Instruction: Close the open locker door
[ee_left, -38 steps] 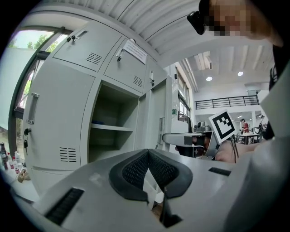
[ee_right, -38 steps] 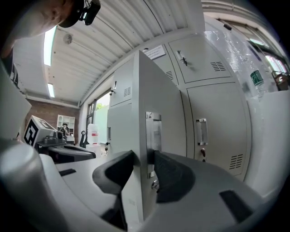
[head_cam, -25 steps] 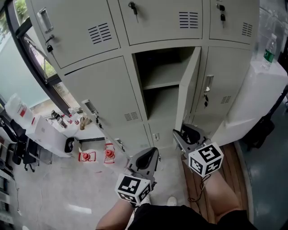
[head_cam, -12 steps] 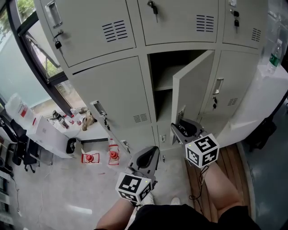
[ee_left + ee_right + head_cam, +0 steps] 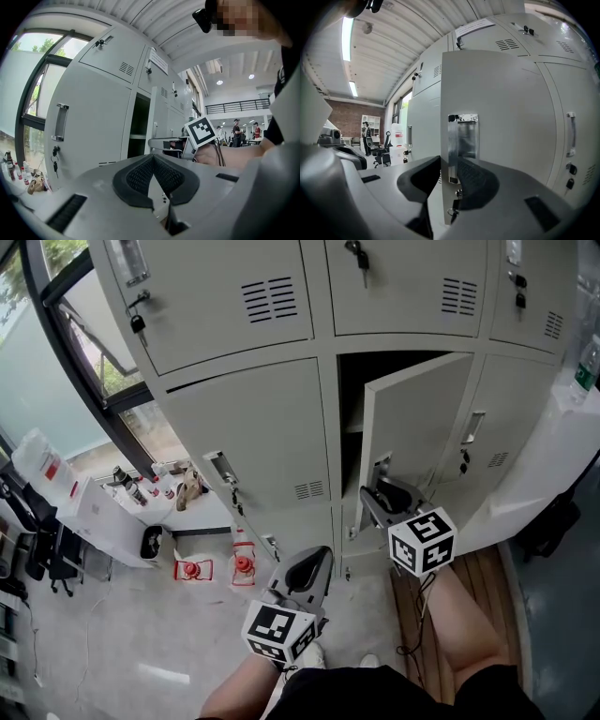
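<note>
- Door [image 5: 417, 427] stands nearer shut than before.
- Right tongs [image 5: 382, 500] pinch its edge; push steadily, releasing before it meets the locker [image 5: 244, 418].
- Left tongs [image 5: 302, 576] are pressed together, idle.

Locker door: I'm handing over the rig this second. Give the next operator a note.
Right gripper: jaws closed on the free edge of the locker door, beside its handle.
Left gripper: shut, empty, held low and clear of the lockers.
Done: door gripped; it stands partway open over the dark compartment.
Left: swing the door flush, then release.
</note>
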Available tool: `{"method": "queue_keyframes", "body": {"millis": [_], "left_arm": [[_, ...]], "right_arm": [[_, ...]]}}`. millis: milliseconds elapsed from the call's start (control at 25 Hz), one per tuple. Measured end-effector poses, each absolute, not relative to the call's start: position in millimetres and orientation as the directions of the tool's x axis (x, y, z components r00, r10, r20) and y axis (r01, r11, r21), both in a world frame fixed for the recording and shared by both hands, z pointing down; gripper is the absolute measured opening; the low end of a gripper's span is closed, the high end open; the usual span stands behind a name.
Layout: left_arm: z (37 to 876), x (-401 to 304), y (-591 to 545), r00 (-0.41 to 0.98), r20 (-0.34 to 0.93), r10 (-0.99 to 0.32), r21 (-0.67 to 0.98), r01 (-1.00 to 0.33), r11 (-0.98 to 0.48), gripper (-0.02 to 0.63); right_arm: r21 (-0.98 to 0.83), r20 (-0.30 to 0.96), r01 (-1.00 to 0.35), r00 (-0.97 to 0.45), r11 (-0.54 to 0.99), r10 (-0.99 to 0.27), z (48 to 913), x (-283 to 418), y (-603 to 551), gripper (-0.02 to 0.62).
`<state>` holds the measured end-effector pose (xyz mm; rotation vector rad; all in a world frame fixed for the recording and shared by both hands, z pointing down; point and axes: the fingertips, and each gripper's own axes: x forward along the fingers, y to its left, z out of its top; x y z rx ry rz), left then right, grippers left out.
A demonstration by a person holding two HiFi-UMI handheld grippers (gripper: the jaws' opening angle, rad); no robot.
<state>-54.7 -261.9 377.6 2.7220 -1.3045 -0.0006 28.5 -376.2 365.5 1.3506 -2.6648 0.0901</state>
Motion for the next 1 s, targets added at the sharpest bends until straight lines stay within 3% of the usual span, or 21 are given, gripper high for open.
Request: {"method": "queue_keyframes", "body": {"millis": [1000], "left_arm": [[384,-81,-311,0.61,0.066,-0.789,0.125,-0.79,-0.6,0.017]], "right_arm": [[0.018,0.152,-0.828,-0.551,0.56,-0.82,367,0,-450,0.166]]}}
